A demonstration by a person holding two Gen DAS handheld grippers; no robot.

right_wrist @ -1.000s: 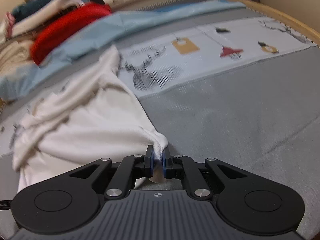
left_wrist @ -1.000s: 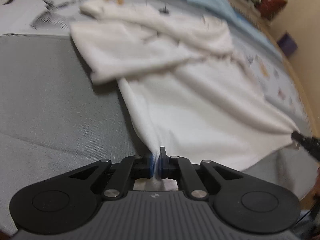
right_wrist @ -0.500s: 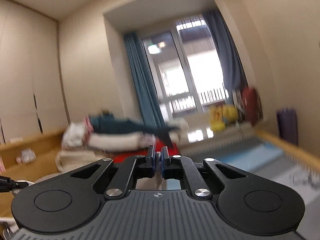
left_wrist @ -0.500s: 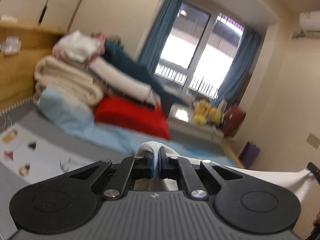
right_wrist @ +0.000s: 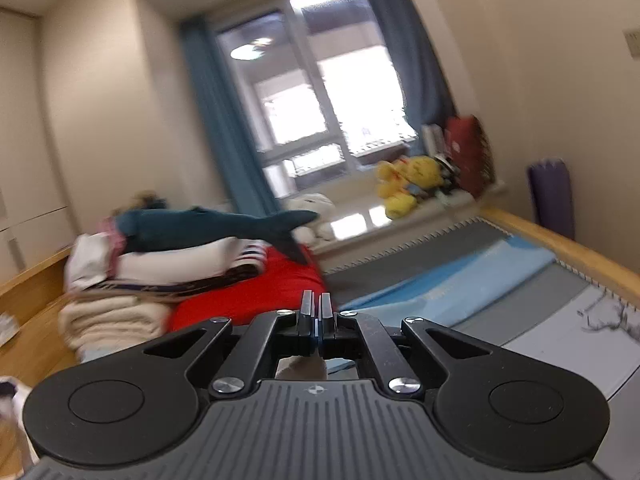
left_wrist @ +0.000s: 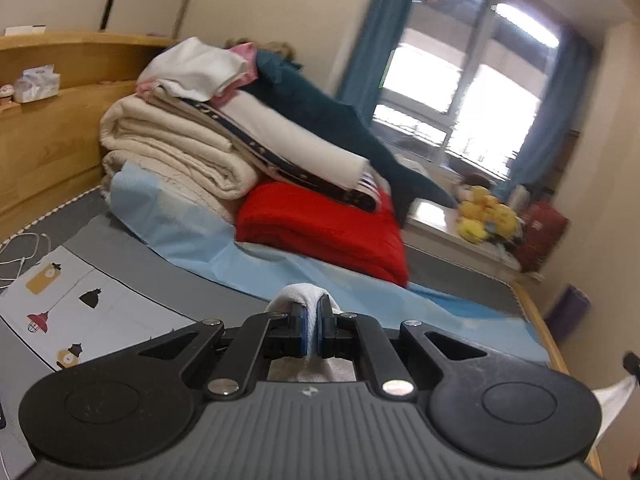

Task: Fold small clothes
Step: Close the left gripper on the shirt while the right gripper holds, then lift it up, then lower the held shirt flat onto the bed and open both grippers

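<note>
Left gripper point(left_wrist: 312, 314) is clenched on a white garment point(left_wrist: 301, 293), whose fold bulges over its tips, lifted above the bed point(left_wrist: 120, 248). Right gripper point(right_wrist: 315, 307) is clamped tight too, pale cloth showing just behind its fingers. Beyond lie a light blue sheet point(left_wrist: 256, 264), a red blanket point(left_wrist: 324, 228) under stacked bedding point(left_wrist: 172, 152), and a window point(right_wrist: 320, 92).
</note>
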